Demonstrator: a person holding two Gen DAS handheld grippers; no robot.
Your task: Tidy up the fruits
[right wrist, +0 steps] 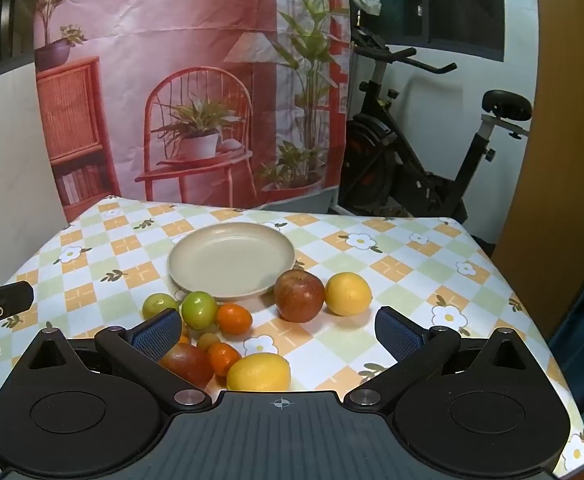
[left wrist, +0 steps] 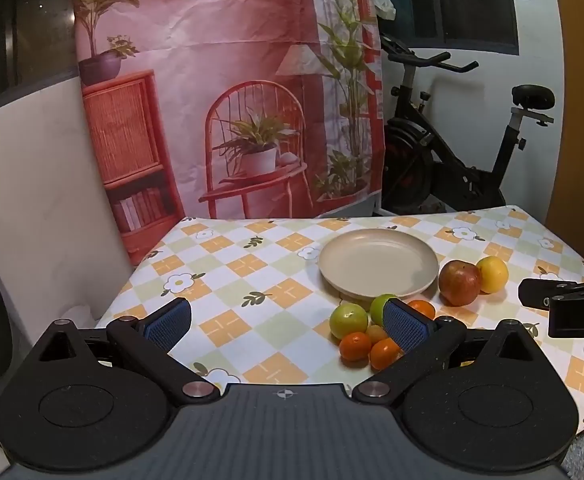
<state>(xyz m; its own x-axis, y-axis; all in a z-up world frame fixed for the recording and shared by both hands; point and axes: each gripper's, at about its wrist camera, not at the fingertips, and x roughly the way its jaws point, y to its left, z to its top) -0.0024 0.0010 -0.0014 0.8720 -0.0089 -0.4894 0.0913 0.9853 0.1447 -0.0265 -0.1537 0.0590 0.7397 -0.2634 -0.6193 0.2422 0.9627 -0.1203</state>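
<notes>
Both the left gripper [left wrist: 288,322] and right gripper [right wrist: 280,330] hang spread wide, holding nothing; fruit lies just beside the bare plate [right wrist: 196,258]

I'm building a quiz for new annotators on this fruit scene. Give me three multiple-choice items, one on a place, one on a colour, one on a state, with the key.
1. Where does the red apple lie?
A. on the plate
B. on the cloth, beside the plate
C. on the floor

2. What colour is the plate?
A. blue
B. beige
C. black

3. How is the right claw?
A. shut on a lemon
B. shut and empty
C. open and empty

Key:
1 B: the red apple sits on the cloth, just off the rim of the plate.
2 B: the plate is plain beige and holds no fruit.
3 C: the right claw has its fingers wide apart with only cloth between their tips.
</notes>
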